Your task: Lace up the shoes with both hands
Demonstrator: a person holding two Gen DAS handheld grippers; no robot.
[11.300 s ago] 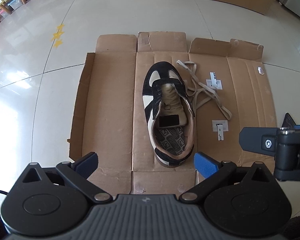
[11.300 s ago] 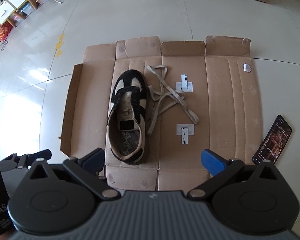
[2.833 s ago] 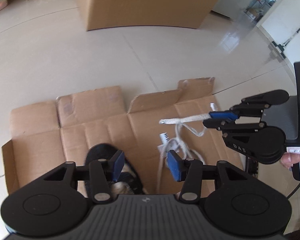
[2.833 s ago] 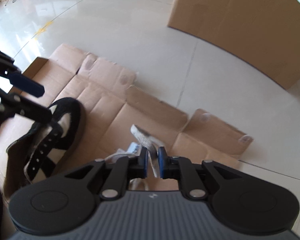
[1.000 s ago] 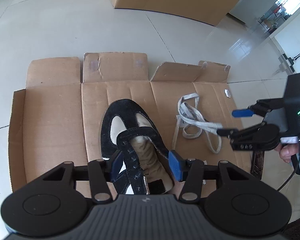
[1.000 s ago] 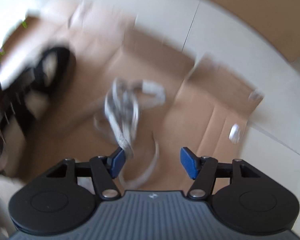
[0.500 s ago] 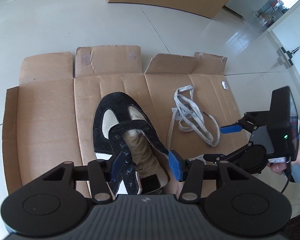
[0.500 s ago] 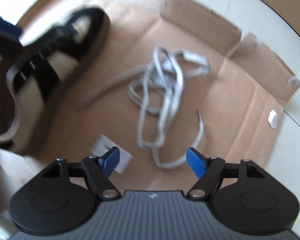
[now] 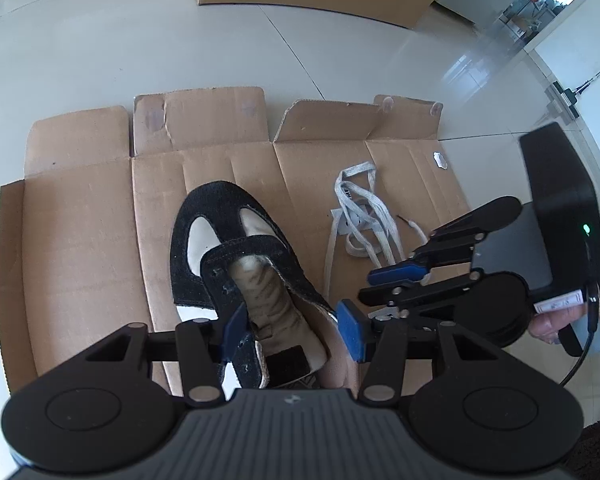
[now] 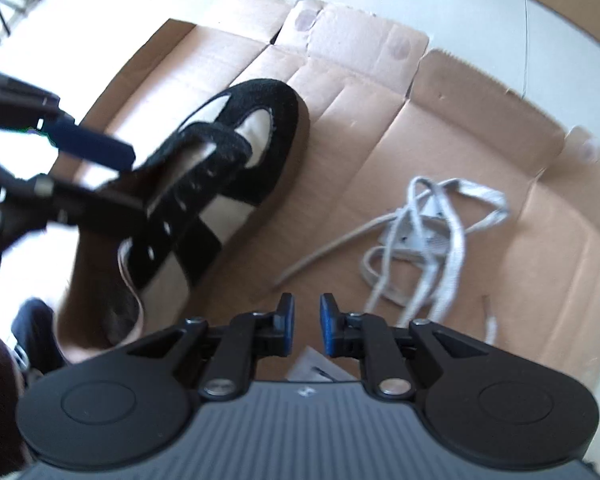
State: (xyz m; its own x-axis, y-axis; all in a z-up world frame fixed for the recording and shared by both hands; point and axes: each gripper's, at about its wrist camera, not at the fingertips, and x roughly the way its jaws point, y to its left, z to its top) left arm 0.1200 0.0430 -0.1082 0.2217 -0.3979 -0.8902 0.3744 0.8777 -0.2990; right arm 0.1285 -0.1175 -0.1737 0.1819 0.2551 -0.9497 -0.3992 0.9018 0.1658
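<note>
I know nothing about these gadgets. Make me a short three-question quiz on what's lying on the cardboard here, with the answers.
1. True or false: the pale flat shoelace is already threaded through the black-and-cream suede shoe.
2. Which is between the right gripper fingers? A) the shoelace B) the shoe's tongue C) nothing
3. Fill in: the left gripper fingers straddle the shoe's tan ____.

Key:
1. False; it lies loose in a tangle on the flattened brown cardboard sheet beside the shoe.
2. C; the fingers are closing on an empty gap.
3. Tongue; the fingers sit either side, with no clear grip.
</note>
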